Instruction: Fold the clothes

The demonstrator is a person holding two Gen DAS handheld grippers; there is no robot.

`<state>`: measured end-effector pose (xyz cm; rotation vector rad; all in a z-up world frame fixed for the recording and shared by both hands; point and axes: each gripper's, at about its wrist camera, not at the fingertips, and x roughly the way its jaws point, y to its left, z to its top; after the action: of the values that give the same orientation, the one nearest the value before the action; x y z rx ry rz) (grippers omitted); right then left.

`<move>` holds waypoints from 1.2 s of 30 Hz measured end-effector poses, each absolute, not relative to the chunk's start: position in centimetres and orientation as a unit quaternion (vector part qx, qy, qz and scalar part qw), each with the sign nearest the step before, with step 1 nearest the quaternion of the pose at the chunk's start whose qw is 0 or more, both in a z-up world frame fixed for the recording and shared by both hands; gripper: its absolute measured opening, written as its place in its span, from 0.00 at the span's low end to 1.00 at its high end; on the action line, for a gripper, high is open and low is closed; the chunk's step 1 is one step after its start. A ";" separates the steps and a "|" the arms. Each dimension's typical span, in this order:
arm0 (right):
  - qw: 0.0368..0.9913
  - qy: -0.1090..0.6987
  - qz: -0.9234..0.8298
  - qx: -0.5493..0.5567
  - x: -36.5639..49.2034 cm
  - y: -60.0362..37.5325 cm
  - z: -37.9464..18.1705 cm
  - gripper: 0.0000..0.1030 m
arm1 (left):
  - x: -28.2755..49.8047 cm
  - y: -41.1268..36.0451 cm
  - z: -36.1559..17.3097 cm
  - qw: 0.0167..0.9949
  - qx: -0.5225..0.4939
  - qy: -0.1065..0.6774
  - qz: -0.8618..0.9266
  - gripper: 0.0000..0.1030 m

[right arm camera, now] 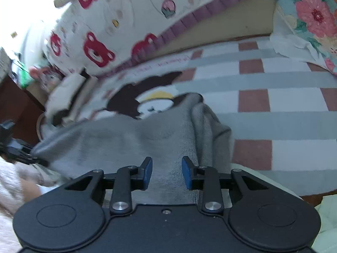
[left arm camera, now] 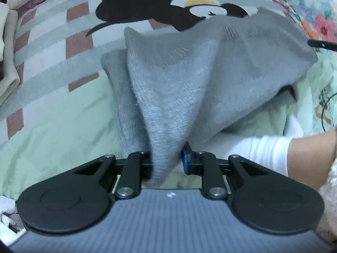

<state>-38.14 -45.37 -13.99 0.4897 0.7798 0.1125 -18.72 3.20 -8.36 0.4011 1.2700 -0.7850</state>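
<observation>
- A grey knitted garment (left arm camera: 189, 80) lies bunched on a bed's checked cartoon-print sheet (left arm camera: 52, 48), one fold drawn up into the left hand-held gripper (left arm camera: 167, 160).
- Left wrist view: the cloth fills the narrow gap between the fingers, which pinch it; a white sleeve (left arm camera: 263, 149) crosses at right.
- Right wrist view: the right hand-held gripper (right arm camera: 167, 172) stands with fingers apart over the garment, gripping nothing; a bear-print pillow (right arm camera: 118, 21) lies beyond.
</observation>
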 end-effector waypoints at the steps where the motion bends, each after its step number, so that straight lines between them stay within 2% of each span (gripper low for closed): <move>1: 0.894 0.379 0.050 0.233 -38.0 -45.3 -14.2 0.34 | -18.8 3.6 -8.0 0.718 0.175 0.572 -0.356 0.20; 2: 0.894 0.382 0.048 0.231 -37.9 -45.2 -14.4 0.34 | -18.8 4.1 -7.4 0.721 0.163 0.571 -0.356 0.28; 3: 0.893 0.384 0.046 0.228 -37.9 -45.1 -14.6 0.34 | -18.7 4.7 -6.7 0.728 0.148 0.568 -0.354 0.32; 6: 0.895 0.387 0.044 0.217 -37.8 -44.4 -14.9 0.35 | -18.0 6.7 -4.5 0.752 0.098 0.554 -0.344 0.32; 9: 0.896 0.397 0.038 0.196 -37.6 -43.5 -15.5 0.41 | -17.4 6.4 -2.6 0.781 0.073 0.508 -0.356 0.32; 11: 0.905 0.392 0.018 0.167 -37.2 -42.8 -15.5 0.41 | -16.6 4.4 -2.3 0.797 0.050 0.471 -0.374 0.32; 16: 0.939 0.309 -0.008 0.153 -36.4 -41.9 -12.8 0.41 | -15.6 -5.3 -5.1 0.767 0.061 0.433 -0.469 0.31; 21: 0.936 0.337 -0.018 0.103 -34.7 -41.1 -12.8 0.41 | -16.6 -13.4 -10.2 0.700 0.099 0.452 -0.543 0.31; 24: 0.931 0.351 -0.026 0.099 -34.2 -41.3 -13.9 0.41 | -17.7 -15.3 -12.7 0.668 0.131 0.479 -0.554 0.31; 28: 0.922 0.367 -0.034 0.119 -33.7 -41.9 -15.8 0.42 | -19.6 -14.4 -14.4 0.640 0.147 0.518 -0.548 0.30; 32: 0.925 0.362 -0.045 0.106 -34.0 -41.4 -16.3 0.43 | -19.9 -12.3 -16.0 0.617 0.103 0.574 -0.529 0.30; 36: 0.934 0.333 -0.076 0.101 -34.6 -41.4 -15.4 0.46 | -20.0 -11.2 -16.5 0.620 0.082 0.574 -0.529 0.29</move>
<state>-34.62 -41.42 -15.42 0.2065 0.6811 -0.1556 -19.95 -11.23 -16.47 0.1879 1.3203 -1.2156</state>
